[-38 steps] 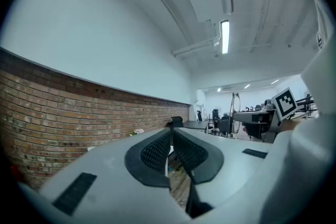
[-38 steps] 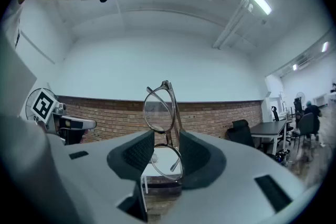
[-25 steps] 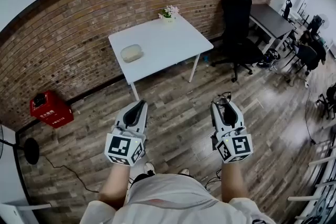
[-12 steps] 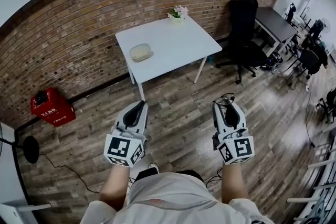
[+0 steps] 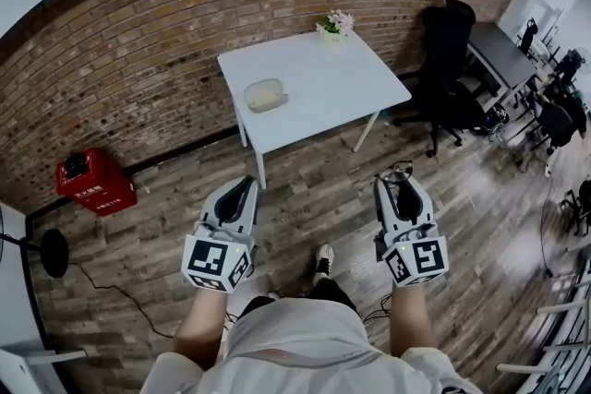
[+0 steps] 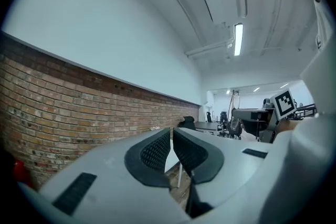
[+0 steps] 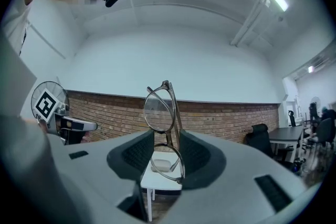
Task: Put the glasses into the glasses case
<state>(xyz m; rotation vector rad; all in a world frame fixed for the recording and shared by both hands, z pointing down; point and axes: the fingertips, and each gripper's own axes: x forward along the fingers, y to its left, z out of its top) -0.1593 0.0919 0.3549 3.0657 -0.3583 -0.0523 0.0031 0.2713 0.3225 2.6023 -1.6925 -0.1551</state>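
**One pair of glasses is held in the right gripper, well short of the table and its case**

Nearest, two hand-held grippers are seen level over the wooden floor (image 5: 314, 198), each bearing one cube of black-and-white square markers. The left gripper (image 5: 238, 191) is carried with its jaws together and nothing between them. The right gripper (image 5: 404, 189) is clamped on the glasses (image 7: 164, 131), a single pair with round clear lenses in a thin dark frame, turned on edge so that one lens stands above the other. Farther off, one white table (image 5: 342, 83) is placed against the brick wall (image 5: 157, 41); on its left part lies one pale, rounded glasses case (image 5: 264, 94), closed, and at its far edge one small flowerpot (image 5: 336, 23). Pale lettering on one red box (image 5: 92, 183) at the left cannot be read.
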